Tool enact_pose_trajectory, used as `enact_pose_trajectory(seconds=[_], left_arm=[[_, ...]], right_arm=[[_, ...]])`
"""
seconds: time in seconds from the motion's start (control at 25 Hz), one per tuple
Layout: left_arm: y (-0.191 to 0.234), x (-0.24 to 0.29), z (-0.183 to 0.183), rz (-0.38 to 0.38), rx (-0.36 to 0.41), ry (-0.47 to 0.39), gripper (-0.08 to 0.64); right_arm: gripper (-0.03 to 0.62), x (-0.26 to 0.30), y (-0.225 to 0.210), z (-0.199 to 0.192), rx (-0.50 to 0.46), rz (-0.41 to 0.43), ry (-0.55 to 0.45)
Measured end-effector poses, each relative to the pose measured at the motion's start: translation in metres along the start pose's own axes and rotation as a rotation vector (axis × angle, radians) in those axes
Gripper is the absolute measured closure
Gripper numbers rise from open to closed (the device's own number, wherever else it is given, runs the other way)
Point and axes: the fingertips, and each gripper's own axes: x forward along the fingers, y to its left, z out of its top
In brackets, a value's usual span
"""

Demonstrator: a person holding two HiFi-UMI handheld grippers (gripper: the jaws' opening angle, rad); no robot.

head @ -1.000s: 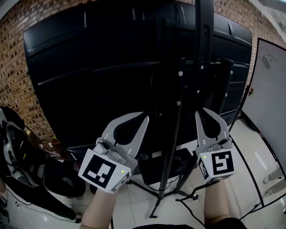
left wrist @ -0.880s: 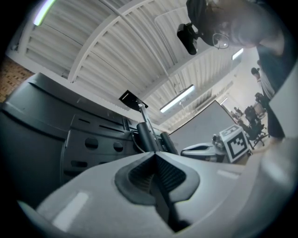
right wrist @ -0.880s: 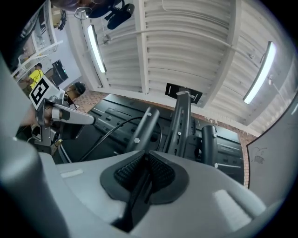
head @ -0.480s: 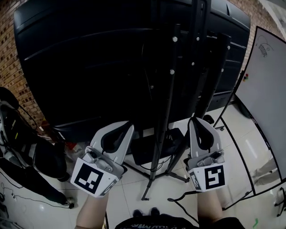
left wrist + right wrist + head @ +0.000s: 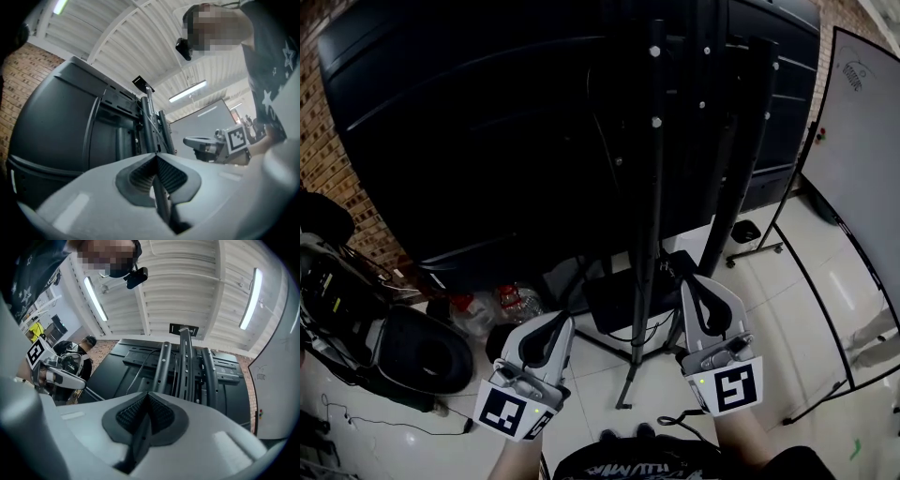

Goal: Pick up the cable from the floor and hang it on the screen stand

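Clamped shut on nothing: left gripper (image 5: 155, 155), likewise right gripper (image 5: 149, 393), its jaws just drawn together. Beyond the tips in both gripper views, only screen stand (image 5: 185, 362) and ceiling. In the head view alone, cable (image 5: 668, 418) lying on the floor (image 5: 591, 394) near the stand's foot.

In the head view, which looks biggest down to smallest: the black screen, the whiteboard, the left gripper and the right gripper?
1. Black screen: fills most of the view.
2. Whiteboard: cut off at the right edge.
3. Left gripper and right gripper: they look alike, and being near the camera enlarges them.
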Motion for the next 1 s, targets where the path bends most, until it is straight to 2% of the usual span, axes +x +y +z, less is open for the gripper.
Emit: enact_pose_trajectory(seconds=[0.12, 0.48, 1.0], left_arm=[[-0.007, -0.008, -0.01, -0.007, -0.024, 0.006, 0.558], [-0.021, -0.014, -0.041, -0.021, -0.058, 0.074, 0.558], [-0.025, -0.013, -0.043, -0.036, -0.079, 0.091, 0.558]], right_arm=[[0.584, -0.006, 0.019, -0.011, 0.065, 0.021, 0.018], [0.584, -0.023, 0.068, -0.053, 0.109, 0.131, 0.147], [0.584, -0.027, 0.064, -0.065, 0.12, 0.126, 0.187]])
